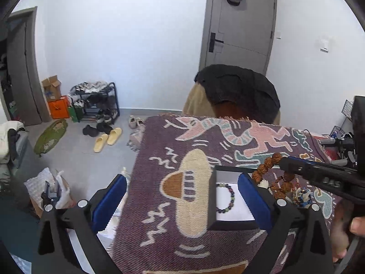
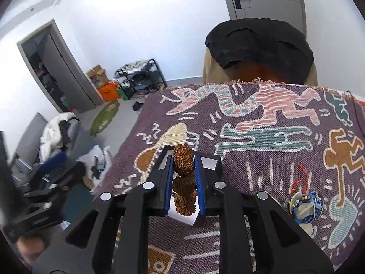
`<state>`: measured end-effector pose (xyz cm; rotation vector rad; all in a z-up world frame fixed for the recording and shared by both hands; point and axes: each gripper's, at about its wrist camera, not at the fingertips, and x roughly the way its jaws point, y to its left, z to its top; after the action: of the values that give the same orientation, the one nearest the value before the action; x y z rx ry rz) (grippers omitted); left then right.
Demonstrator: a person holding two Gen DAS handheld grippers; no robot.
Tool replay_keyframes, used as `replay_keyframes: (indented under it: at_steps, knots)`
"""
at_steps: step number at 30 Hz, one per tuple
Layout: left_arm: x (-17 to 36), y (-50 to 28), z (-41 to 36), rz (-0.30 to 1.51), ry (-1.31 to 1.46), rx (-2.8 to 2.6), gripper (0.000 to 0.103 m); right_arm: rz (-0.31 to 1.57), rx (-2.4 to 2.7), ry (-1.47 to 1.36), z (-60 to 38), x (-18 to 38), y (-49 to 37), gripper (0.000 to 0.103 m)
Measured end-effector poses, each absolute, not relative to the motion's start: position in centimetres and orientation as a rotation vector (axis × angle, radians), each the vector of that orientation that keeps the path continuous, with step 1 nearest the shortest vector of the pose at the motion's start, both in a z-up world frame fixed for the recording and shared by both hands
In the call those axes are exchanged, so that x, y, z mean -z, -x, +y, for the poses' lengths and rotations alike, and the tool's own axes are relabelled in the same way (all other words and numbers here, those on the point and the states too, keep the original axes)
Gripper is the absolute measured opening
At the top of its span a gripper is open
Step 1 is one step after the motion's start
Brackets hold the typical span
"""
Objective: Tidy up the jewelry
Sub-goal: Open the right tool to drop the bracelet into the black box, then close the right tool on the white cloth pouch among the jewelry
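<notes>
A black box with a white lining [image 1: 237,210] sits on the patterned blanket and holds a dark bead bracelet [image 1: 225,197]. My left gripper [image 1: 182,196] is open, its blue pads either side of the box's left half. My right gripper [image 2: 183,171] is shut on a brown rough-seed bracelet [image 2: 183,159] and holds it above the box [image 2: 211,162]; from the left wrist view the seed bracelet [image 1: 273,173] hangs from the right gripper just right of the box. A small heap of blue and white jewelry with a red cord [image 2: 304,205] lies on the blanket to the right.
The blanket [image 1: 173,228] covers the table. A chair draped with black and tan clothes [image 1: 237,89] stands at the far edge. Cables and wire baskets [image 1: 342,137] are at the right. Shoes, a rack [image 1: 95,100] and bags lie on the floor left.
</notes>
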<state>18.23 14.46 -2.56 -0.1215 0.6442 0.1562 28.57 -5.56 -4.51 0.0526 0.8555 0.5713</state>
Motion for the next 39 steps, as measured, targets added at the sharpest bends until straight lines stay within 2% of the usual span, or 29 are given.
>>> replay_keyframes:
  at_steps: [2,3,4,11,21,29,39]
  knots:
    - [2.3,-17.7,14.7,0.632,0.109,-0.176,0.095,0.870,-0.623,-0.031,-4.5,4.7,-28.5,0.055]
    - [2.2,-17.4,14.9,0.627,0.104,-0.189,0.095,0.879,-0.640,-0.031,-4.3,4.8,-28.4,0.079]
    - [2.2,-17.3,15.0,0.625,0.103,-0.198,0.095,0.868,-0.645,-0.038,-4.3,4.7,-28.2,0.085]
    - [2.2,-16.0,15.8,0.619,0.131,-0.234,0.095,0.806,-0.582,-0.059,-7.4,3.2,-26.3,0.085]
    - [0.0,-14.5,11.9,0.595,0.139,-0.171,0.095,0.753,-0.490,-0.082,-15.3,1.0,-22.7,0.098]
    - [-1.8,-13.9,5.3,0.581,0.071,-0.051,0.095,0.703,-0.420,-0.124,-21.5,-0.3,-20.0,0.098]
    - [-0.9,-14.1,-0.2,0.610,0.059,0.040,0.095,0.720,-0.313,-0.166,-26.9,2.1,-18.3,0.098]
